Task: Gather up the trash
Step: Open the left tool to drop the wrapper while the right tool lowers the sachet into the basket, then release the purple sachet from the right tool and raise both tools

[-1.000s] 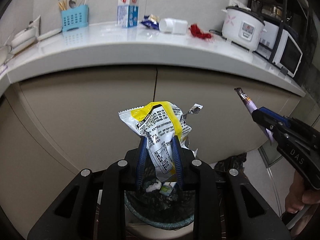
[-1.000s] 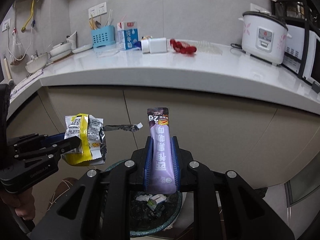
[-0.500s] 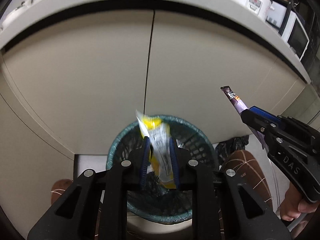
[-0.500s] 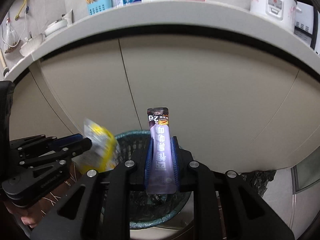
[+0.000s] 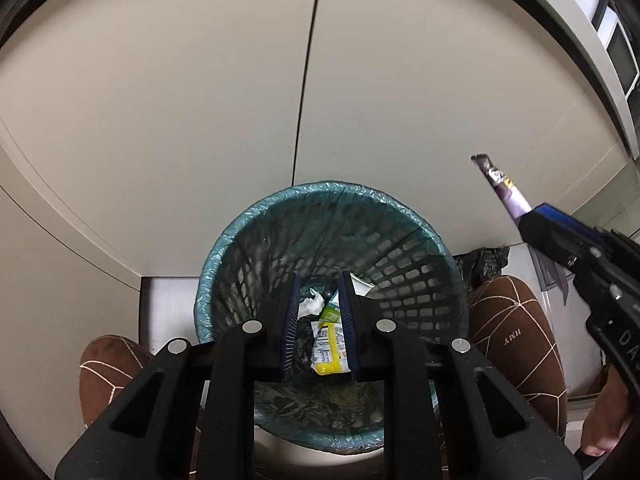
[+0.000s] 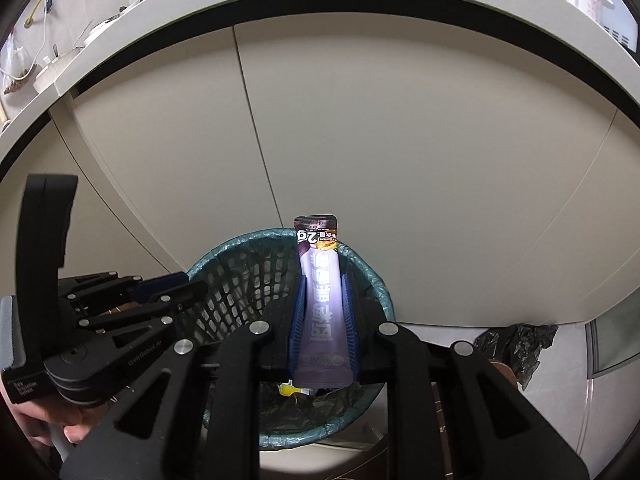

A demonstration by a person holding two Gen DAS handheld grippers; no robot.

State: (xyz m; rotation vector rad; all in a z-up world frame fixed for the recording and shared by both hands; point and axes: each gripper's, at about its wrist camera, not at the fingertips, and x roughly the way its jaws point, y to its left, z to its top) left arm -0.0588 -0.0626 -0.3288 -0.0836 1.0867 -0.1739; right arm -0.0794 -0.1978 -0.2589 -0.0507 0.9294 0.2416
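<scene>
The cabinet doors [image 5: 240, 100] are filling the view ahead of both tools, with the surface [image 6: 280, 4] curving above them. Right below the left tool [image 5: 319, 300] the mesh trash basket [image 5: 420, 232], lined with a bag, is sitting on the floor close against the doors. The left tool's blue pads are standing spread with nothing between them; through the gap, a yellow snack bag [image 5: 329, 346] is lying at the bottom of the basket among a crumpled white tissue [image 5: 311, 304] and other scraps. So that piece looks delivered. Off to the left tool's right, the right tool [image 6: 323, 292] is hovering over the near rim of the basket, pinching a purple wrapper [image 6: 322, 304] that is sticking up past its tips. That one is not yet in. My read: one item is binned, one is waiting only for the pads to part, and anything left up on the surface cannot be judged from here. The person's brown slippers [image 5: 516, 344] are flanking the basket.
</scene>
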